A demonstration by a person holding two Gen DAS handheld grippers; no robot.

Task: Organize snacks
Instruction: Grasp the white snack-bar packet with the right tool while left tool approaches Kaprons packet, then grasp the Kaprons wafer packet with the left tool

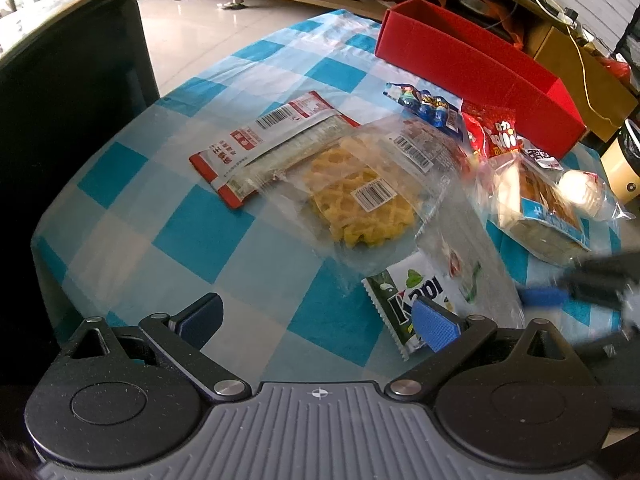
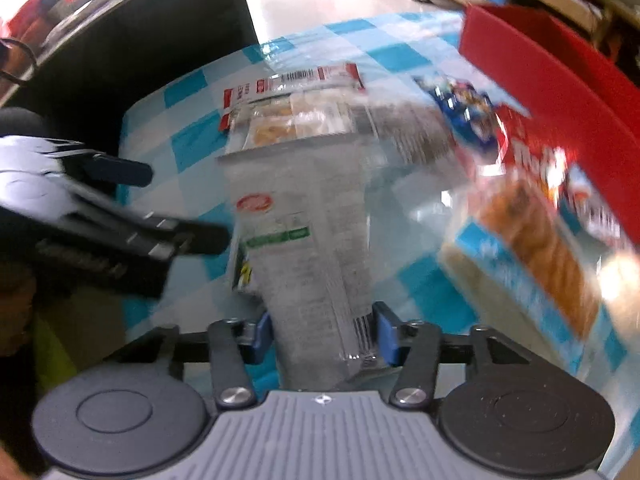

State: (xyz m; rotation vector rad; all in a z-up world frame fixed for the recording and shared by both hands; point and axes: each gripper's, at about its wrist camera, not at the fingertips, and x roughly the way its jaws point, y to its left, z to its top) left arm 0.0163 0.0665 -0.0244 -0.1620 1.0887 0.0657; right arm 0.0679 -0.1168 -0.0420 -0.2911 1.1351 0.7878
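- Left wrist view: the left hand-held gripper (image 1: 318,322) hangs over the surface (image 1: 132,216), which is draped in a blue-and-white checked cloth; its jaws stand wide apart with nothing between them.
- Just beyond its right blue pad (image 1: 436,328) lies a green-and-white Kopi packet (image 1: 416,300), partly under a clear bag.
- A clear bag of yellow lattice snacks (image 1: 360,196) lies mid-surface, overlapping a long red-and-white packet (image 1: 272,148) (barcode side up).
- Further back lie a blue candy pack (image 1: 424,106) and a red snack bag (image 1: 494,134); a wrapped cake with blue print (image 1: 540,208) lies to their right.
- An open red box (image 1: 476,64) stands at the far edge of the surface.
- The right hand-held gripper (image 1: 560,296) comes in blurred at the right edge.
- Right wrist view: the right hand-held gripper (image 2: 324,334) has its blue pads clamped on the near end of a clear, white-printed snack bag (image 2: 304,248).
- The bag stretches away from the jaws toward the long red-and-white packet; it seems lifted off the cloth, though blur makes that uncertain.
- The left hand-held gripper shows dark at the left edge; the red box stands at upper right.
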